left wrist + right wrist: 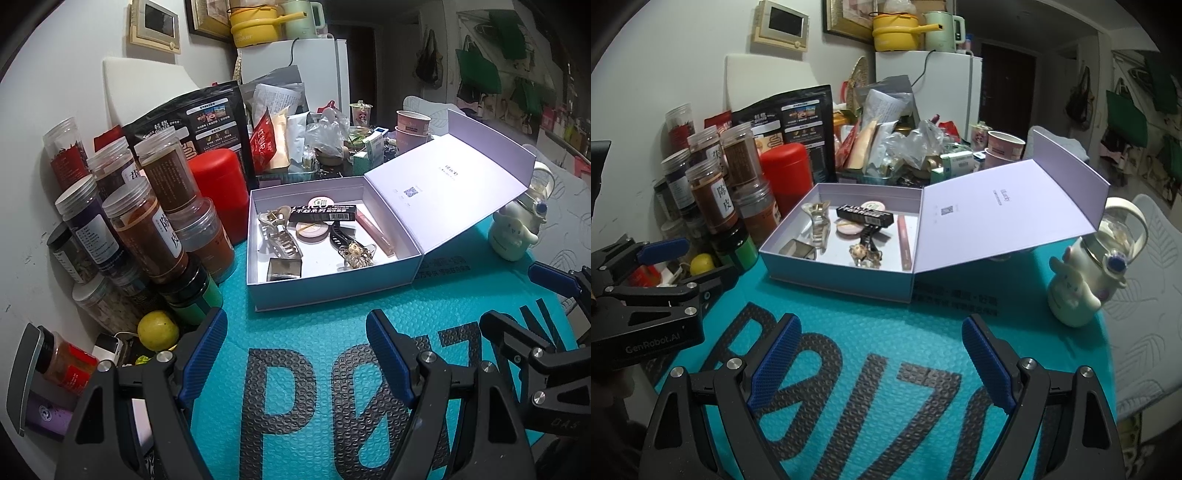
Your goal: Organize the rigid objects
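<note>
Sitting open on the teal mat (295, 314), the pale box (332, 284) holds the small things: a silver hair claw (277, 240), a black carton (321, 213), a round compact (314, 232), a dark claw clip (341, 236), a gold ornamented clip (356, 254), a pink stick (373, 230) along the right wall, and a dark square piece (284, 268) near the front. Its lid (443, 188) leans back to the right.

Both tools hover over the mat short of the box, apart from it. The left tool (297, 354) stands with jaws apart and nothing between them; the right tool (882, 363) is spread wider, also empty.

The left wrist view alone shows the foot of the jar stack (147, 221): a yellow-green fruit (158, 329), a small red-labelled bottle (68, 363) lying tilted, and a purple item (48, 417) at the edge. It also catches the right tool's fingers from the side at far right.

The right wrist view alone shows the cream character bottle (1082, 273) whole, with its loop handle, standing on the mat's right edge, just beside the lid. The left tool appears there at far left, by the green-lidded jar (737, 247). The red canister (786, 173) stands behind the box in both.
</note>
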Action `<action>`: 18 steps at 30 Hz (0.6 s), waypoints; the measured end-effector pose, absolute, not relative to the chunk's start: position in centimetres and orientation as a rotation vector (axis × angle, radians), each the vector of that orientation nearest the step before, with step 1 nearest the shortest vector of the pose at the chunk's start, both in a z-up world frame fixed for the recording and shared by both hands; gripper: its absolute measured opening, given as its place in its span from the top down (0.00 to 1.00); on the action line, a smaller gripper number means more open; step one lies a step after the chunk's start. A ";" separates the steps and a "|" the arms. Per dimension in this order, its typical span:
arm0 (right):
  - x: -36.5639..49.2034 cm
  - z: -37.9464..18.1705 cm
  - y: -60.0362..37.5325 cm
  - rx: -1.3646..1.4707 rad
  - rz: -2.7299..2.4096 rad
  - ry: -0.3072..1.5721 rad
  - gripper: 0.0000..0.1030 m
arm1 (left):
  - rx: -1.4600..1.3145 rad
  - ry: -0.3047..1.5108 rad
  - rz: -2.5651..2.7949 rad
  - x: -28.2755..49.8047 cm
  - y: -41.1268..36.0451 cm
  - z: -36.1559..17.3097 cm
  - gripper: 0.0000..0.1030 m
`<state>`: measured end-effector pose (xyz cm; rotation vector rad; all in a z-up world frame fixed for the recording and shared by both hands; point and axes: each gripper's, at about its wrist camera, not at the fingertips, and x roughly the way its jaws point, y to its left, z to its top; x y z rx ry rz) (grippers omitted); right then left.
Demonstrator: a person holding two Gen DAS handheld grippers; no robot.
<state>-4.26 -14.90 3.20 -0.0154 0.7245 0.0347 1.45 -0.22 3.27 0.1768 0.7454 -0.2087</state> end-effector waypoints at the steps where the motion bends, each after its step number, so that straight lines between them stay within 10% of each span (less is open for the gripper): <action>1: -4.3 3.2 -14.9 -0.015 0.034 0.725 0.13 | 0.181 0.747 -0.208 1.4 -0.3 3.2 0.25; 18: -4.2 2.7 -15.0 -0.012 0.026 0.736 0.13 | 0.192 0.778 -0.226 1.7 -0.5 2.5 0.25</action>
